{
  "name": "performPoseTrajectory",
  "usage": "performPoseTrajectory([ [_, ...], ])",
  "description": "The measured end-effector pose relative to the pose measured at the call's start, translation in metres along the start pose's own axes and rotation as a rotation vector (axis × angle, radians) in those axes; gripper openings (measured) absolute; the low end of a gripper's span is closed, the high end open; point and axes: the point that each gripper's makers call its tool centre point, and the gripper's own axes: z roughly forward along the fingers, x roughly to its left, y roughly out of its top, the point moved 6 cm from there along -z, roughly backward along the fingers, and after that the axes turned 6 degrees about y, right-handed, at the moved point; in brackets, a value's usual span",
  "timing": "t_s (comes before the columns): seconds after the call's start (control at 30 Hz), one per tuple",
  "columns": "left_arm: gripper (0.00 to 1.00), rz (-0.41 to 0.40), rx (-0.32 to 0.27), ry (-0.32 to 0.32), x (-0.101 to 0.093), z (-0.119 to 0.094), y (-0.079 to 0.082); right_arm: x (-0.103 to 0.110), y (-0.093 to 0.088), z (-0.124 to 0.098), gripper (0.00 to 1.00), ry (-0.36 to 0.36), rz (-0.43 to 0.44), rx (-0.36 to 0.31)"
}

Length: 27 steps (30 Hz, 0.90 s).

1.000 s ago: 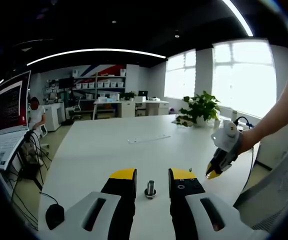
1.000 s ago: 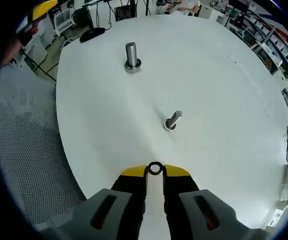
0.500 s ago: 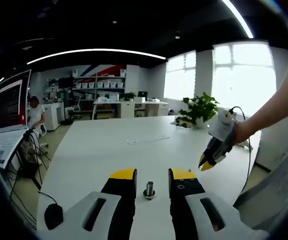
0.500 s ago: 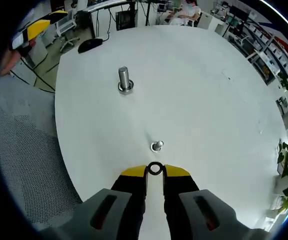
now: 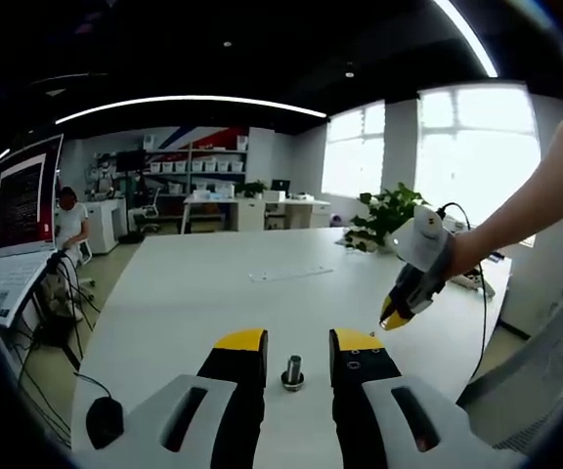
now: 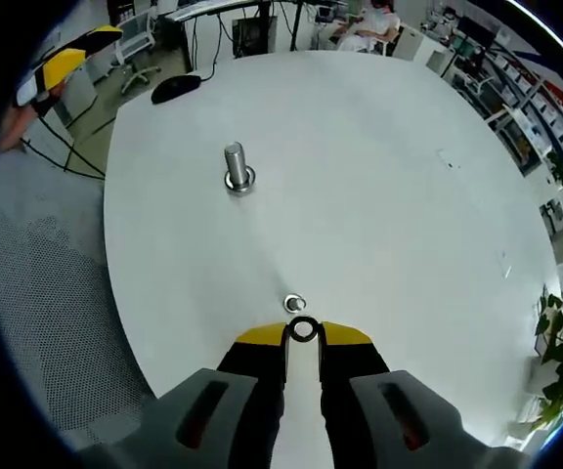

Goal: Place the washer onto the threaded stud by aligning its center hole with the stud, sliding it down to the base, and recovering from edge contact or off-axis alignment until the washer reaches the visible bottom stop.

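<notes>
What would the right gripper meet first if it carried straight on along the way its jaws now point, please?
Most likely the near stud, seen almost end-on just ahead of the washer pinched in the right gripper. Depth is hard to judge; if slightly off-axis, it would reach the white table instead.

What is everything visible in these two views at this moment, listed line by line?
Threaded studs: two, silver, standing upright on the table; near stud just ahead of the right gripper's tips, far stud further out.
Washer: one, dark ring, pinched between the right gripper's tips.
Table: one, white.
Mouse: one, black, near the table's edge.
Potted plant: one, green, at the table's far side.
Monitor: one, beside the table.
Seated person: one, in the background.
Left gripper: yellow-tipped, open, straddling the far stud.
Right gripper: yellow-tipped, holding the washer.
</notes>
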Motion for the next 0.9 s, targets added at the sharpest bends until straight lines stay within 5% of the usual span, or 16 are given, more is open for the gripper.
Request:
performPoseTrajectory([
  [0.9, 0.23, 0.0, 0.001, 0.014, 0.003, -0.001, -0.001, 0.0, 0.012, 0.014, 0.13, 0.033, -0.071, 0.041],
])
